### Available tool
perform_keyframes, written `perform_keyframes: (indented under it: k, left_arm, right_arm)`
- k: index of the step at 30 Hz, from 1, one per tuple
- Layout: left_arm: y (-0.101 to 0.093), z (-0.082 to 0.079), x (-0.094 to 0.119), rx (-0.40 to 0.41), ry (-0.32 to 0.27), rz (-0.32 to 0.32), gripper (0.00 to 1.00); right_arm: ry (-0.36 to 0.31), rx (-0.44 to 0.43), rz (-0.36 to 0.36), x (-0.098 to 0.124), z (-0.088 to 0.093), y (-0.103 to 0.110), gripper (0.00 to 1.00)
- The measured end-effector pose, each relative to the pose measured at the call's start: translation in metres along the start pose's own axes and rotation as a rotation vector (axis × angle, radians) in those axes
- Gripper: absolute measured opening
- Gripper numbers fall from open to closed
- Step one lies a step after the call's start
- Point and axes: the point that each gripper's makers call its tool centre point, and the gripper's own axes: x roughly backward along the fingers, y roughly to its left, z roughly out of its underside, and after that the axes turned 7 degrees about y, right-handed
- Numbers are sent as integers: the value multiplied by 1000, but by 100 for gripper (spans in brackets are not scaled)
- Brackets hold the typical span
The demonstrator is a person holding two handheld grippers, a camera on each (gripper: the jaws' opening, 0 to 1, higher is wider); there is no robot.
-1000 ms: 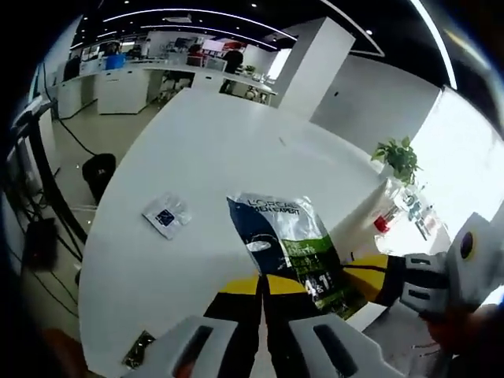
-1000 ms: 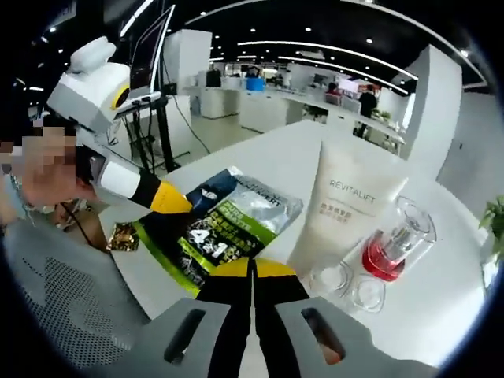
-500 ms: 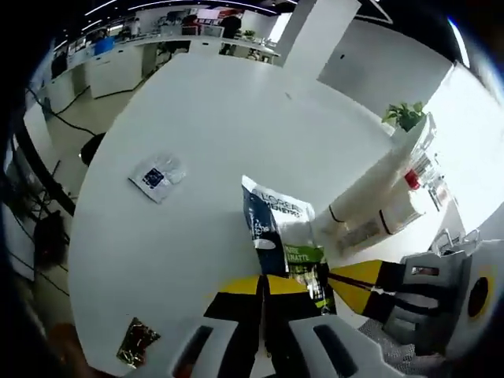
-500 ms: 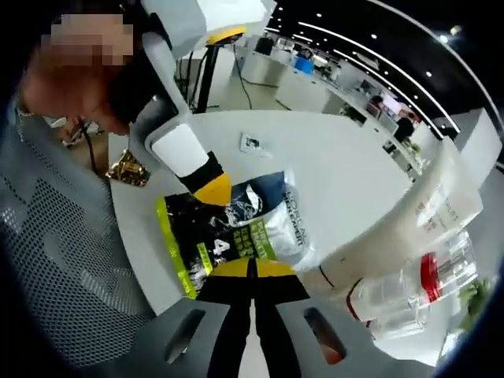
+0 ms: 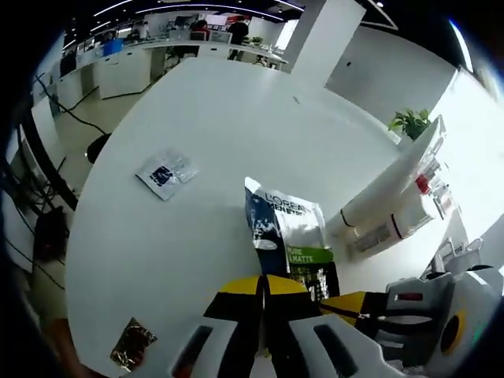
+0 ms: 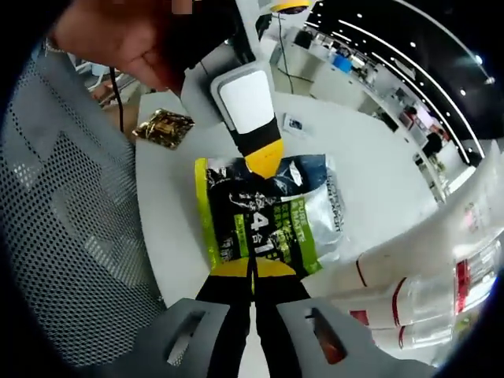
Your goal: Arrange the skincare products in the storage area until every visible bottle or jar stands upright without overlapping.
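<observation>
Two grippers, left gripper (image 5: 264, 287) and right gripper (image 6: 253, 272), both with jaws closed on opposite edges of one green-and-black sachet pack (image 6: 264, 220), held just over white desk (image 5: 205, 134). Risk judged: pack torn or dropped if pulled apart, or swung into products alongside. Counted: one white tube (image 6: 394, 272) lying on its side; one red-banded clear bottle (image 6: 453, 295) beside it, also tipped; one small blue sachet (image 5: 164, 173); one gold wrapper (image 5: 130, 344).

Bright, even light falls from ceiling strip lights (image 5: 181, 9) far ahead of both grippers. Window glare washes out the left gripper view's right side. Fisheye bending grows toward the edges.
</observation>
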Motion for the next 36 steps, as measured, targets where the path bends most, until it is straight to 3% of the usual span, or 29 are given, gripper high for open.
perform_keyframes:
  k: [4,7,10,13,22,24,29,31,33,36]
  left_arm:
    - [3,3,-5,27,32,-9,1]
    - [0,-6,-7,28,26,-15,1]
    - [-1,-12,-11,-24,19,-43,1]
    - [3,-8,-18,-84,18,-76,1]
    - [8,-8,-18,-107,1,-67,4]
    - [8,-8,-15,-126,-3,-82,4]
    - [26,-25,0,-177,-77,-191,3]
    - [21,-27,4,-174,-83,-161,1]
    - [6,-23,2,-171,-69,-73,1]
    - [4,-8,-5,-226,0,-95,1]
  right_arm:
    - [0,2,44,-3,3,-12,0]
    - [-14,-60,34,-3,2,-13,0]
    - [-26,-49,43,-4,1,-14,0]
    - [-28,-42,51,-5,1,-14,0]
    - [-30,-72,53,-5,0,-16,0]
    - [-30,-85,50,-5,1,-16,0]
    - [-32,-86,50,-5,1,-16,0]
    - [-33,-90,49,-5,1,-16,0]
    - [-35,-92,47,-5,1,-16,0]
    - [-41,-109,43,-5,1,-16,0]
